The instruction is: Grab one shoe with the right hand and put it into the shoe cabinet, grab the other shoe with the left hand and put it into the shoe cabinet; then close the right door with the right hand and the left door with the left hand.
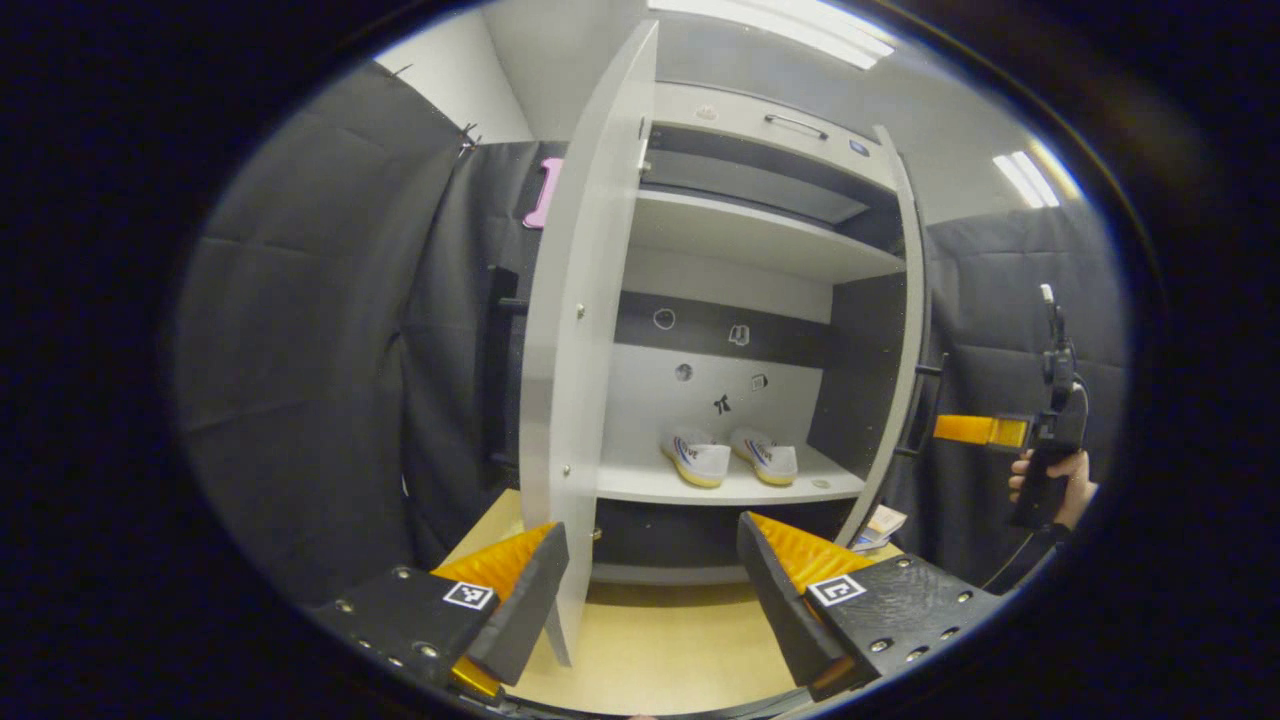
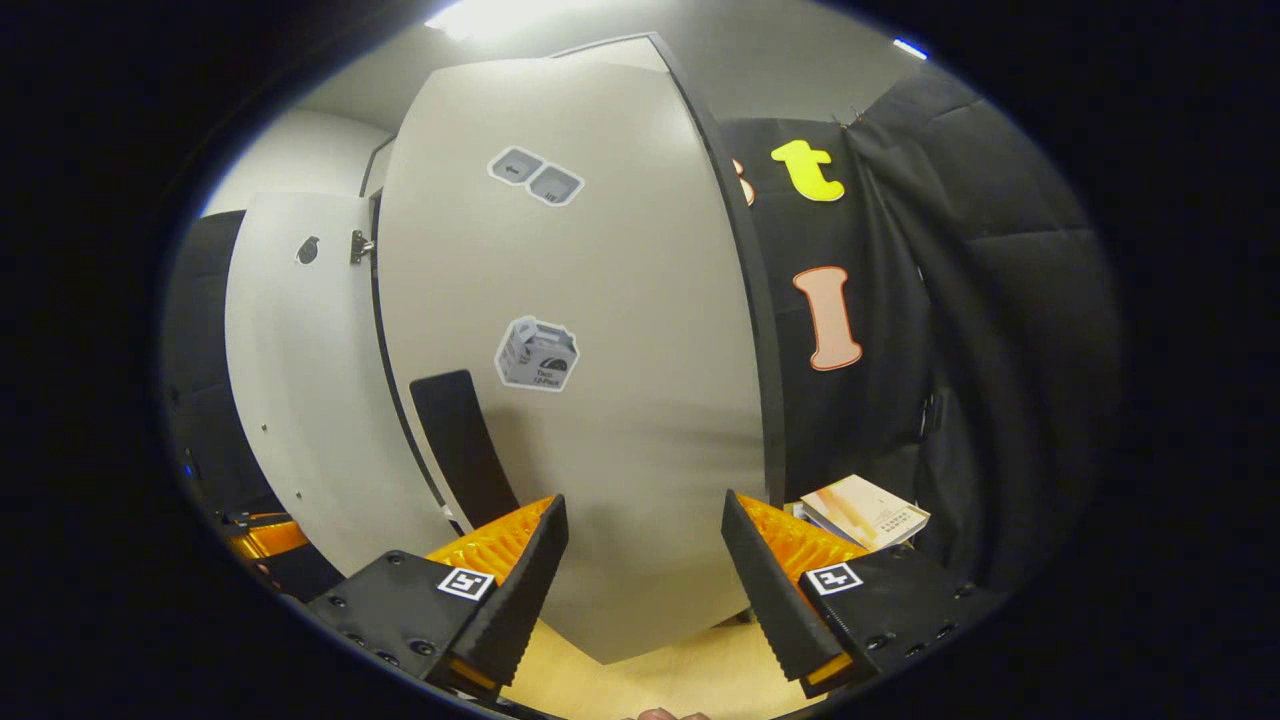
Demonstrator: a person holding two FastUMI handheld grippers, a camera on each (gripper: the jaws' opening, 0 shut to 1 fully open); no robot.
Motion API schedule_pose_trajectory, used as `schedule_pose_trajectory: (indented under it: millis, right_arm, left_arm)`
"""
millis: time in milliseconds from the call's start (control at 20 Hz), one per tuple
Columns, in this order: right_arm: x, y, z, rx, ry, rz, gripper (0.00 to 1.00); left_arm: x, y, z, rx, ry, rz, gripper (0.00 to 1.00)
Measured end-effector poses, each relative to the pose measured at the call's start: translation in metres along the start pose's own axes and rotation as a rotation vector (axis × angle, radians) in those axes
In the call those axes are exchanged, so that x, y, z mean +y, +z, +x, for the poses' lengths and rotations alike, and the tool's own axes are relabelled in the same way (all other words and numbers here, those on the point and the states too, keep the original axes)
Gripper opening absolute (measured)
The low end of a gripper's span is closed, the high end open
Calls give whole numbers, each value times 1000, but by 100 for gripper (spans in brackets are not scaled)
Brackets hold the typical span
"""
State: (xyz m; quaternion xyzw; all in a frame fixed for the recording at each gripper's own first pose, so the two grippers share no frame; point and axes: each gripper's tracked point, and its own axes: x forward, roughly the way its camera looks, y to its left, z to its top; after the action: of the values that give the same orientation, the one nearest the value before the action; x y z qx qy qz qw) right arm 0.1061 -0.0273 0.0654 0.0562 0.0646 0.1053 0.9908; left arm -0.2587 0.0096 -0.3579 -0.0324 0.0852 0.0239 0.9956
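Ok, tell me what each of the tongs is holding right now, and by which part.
Nothing. The left tongs and right tongs are both open and empty.

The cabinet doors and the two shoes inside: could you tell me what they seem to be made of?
Left door and right door: probably laminated board, judging by the flat, matte pale-grey faces, thin square edges and small screw heads; solid wood can't be ruled out. Shoes: likely white canvas or similar fabric with striped sides and yellowish rubber-like soles; they are too small to be sure.
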Motion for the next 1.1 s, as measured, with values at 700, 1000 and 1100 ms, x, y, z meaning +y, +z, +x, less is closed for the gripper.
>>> schedule_pose_trajectory:
  millis: [700,1000,1100]
  right_arm:
    - [14,-13,7,-23,-85,-27,98]
    - [15,-13,-2,-18,-128,18,97]
    - [15,-11,-7,-21,-147,24,97]
  left_arm:
    - [133,38,-41,-88,161,79,100]
    - [180,70,-8,-203,132,78,100]
    - [183,71,6,-209,82,54,97]
